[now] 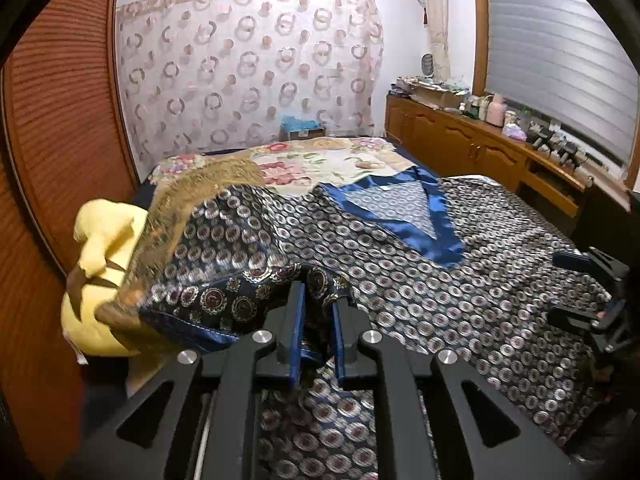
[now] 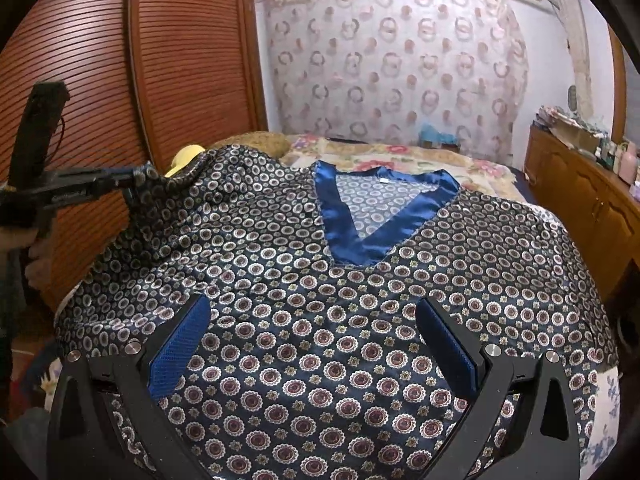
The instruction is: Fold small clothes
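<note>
Shirt (image 2: 320, 300) spread face up on bed (image 2: 420, 160), blue V-neck (image 2: 360, 216) toward 12 o'clock, long axis running 6 to 12 in right wrist view. Left hand-held gripper (image 1: 318, 308) nearly closed, pinching the shirt's left edge, likely the sleeve; fold of dark patterned cloth bunched between the blue pads and raised off the bed. Seen from the right, that same gripper at 9 o'clock, cloth tented up to it from the flat body. Right hand-held gripper (image 2: 316, 344) wide open, holding nothing, pads straddling the lower front at 6 o'clock; touching cloth or just above, cannot tell. Judgement: fold turns on carrying the lifted left edge across toward 3 o'clock, over the shirt's midline; left hand nearer and already gripping, right placed to pin the body. Yellow toy (image 1: 102, 276) just beside the raised edge at 9 o'clock, could snag.
</note>
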`<state>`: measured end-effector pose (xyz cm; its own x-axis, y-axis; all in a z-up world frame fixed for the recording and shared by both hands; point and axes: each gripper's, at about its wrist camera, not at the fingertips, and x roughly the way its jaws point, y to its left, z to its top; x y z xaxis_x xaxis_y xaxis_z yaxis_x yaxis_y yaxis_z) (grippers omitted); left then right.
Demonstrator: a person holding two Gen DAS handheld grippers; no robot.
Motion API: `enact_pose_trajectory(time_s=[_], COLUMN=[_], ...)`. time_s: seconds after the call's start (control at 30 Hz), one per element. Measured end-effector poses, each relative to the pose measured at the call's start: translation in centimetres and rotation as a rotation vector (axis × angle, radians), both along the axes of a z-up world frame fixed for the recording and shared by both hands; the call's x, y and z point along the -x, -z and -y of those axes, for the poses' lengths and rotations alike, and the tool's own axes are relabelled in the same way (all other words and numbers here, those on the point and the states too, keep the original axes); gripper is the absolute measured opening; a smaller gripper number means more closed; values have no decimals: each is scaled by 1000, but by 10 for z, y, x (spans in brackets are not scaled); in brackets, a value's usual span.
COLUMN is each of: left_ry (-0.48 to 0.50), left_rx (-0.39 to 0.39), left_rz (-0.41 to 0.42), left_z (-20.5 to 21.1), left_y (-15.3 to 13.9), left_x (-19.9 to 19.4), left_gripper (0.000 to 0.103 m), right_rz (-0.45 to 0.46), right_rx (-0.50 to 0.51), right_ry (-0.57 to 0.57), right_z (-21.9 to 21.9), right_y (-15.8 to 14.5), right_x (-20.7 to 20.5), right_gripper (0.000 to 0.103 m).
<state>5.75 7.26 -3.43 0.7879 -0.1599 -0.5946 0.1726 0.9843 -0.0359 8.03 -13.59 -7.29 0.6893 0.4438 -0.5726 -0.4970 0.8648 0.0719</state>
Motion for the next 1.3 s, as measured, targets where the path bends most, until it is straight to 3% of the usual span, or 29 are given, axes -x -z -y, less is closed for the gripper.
enact_pose_trajectory(time_s=[0.27,0.33,0.43,0.63,0.87,1.0,1.3], left_ry=[-49,-63,-91,-153,-222,-227,-252], left_rx=[68,66,56,71,74,79,74], left_rz=[45,52,62,61,71,74,77], left_z=[-14,-18,-25,-45,-65,-71,-83], left_y=[-7,-8,-6,3,8,10,14], left_x=[35,42,51,59,69,73,82], left_gripper=[40,42,55,57,57,57,58], right_rz=[-4,-3,0,7,-60,-87,-80], right_rx=[5,7,13,31,15,39,113], right_ry=[-7,-8,-17,-89,-262,-340,-501], right_z=[-2,-2,-4,-19,-61,-98,-191], right_y=[1,0,-2,-14,-22,-23,-17], right_x=[-1,-1,-1,-7,-34,-52,-57], right_gripper=[103,103,103,103,101,93,89])
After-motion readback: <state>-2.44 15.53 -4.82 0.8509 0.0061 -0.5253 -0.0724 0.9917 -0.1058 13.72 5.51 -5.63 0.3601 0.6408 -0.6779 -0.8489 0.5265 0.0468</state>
